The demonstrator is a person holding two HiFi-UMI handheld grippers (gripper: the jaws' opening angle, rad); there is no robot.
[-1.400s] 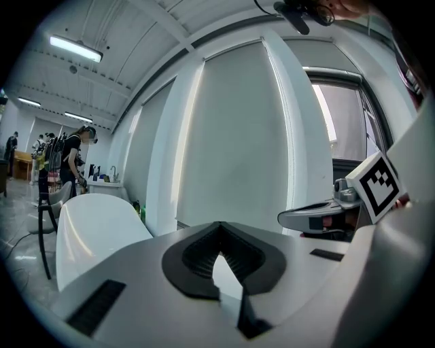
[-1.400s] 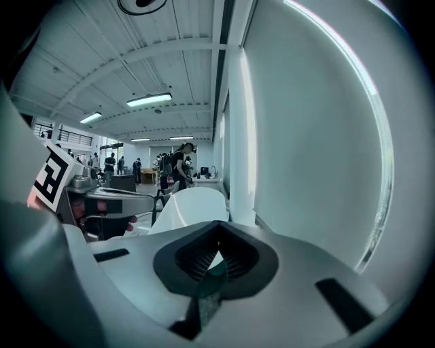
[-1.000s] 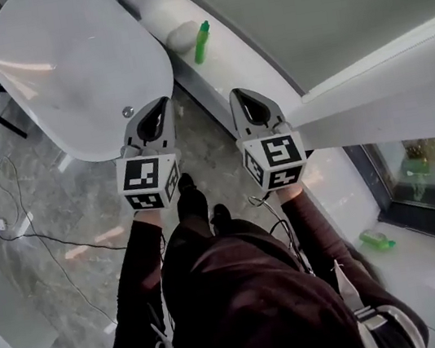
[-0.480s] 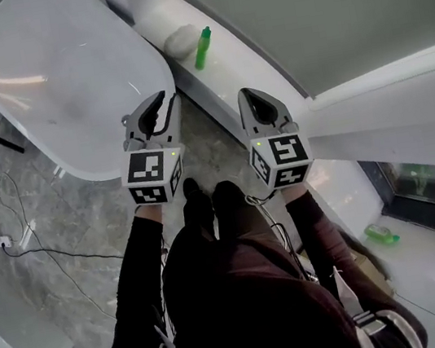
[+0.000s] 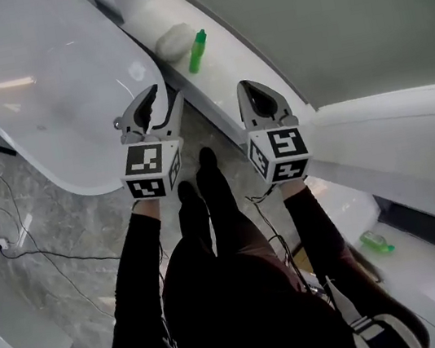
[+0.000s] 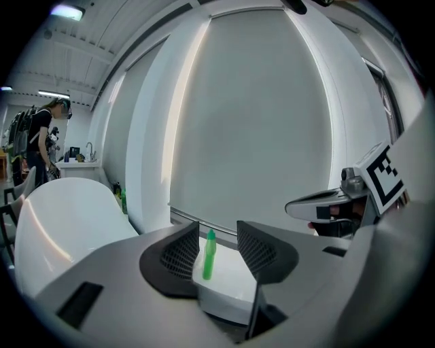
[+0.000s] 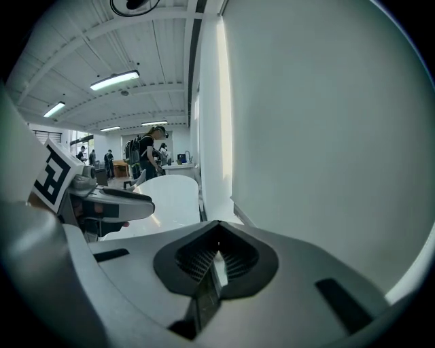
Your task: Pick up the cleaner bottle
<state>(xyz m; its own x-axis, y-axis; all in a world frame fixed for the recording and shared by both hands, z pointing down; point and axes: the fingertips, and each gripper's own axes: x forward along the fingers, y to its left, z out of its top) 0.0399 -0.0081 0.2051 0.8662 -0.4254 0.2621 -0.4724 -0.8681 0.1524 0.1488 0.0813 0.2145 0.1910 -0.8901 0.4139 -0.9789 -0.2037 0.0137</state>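
The green cleaner bottle [image 5: 196, 51] stands upright on a white ledge [image 5: 225, 69] below the wall. In the left gripper view the bottle [image 6: 209, 255] shows far off, framed by the gap between the jaws. My left gripper [image 5: 162, 100] hangs in the air short of the ledge; its jaws are opening, with nothing between them. My right gripper [image 5: 247, 87] is level with it to the right, shut and empty. The right gripper view shows that gripper [image 7: 217, 249] with its pads pressed together.
A white bathtub [image 5: 47, 90] fills the upper left, close to the left gripper. A white rounded lump [image 5: 171, 42] lies next to the bottle. A second green bottle [image 5: 376, 242] lies on the low sill at the lower right. Cables [image 5: 23, 243] run over the marble floor.
Both grippers have moved forward toward the ledge, and the person has stepped after them. The left jaws went from shut to apart. The right jaws stayed shut.
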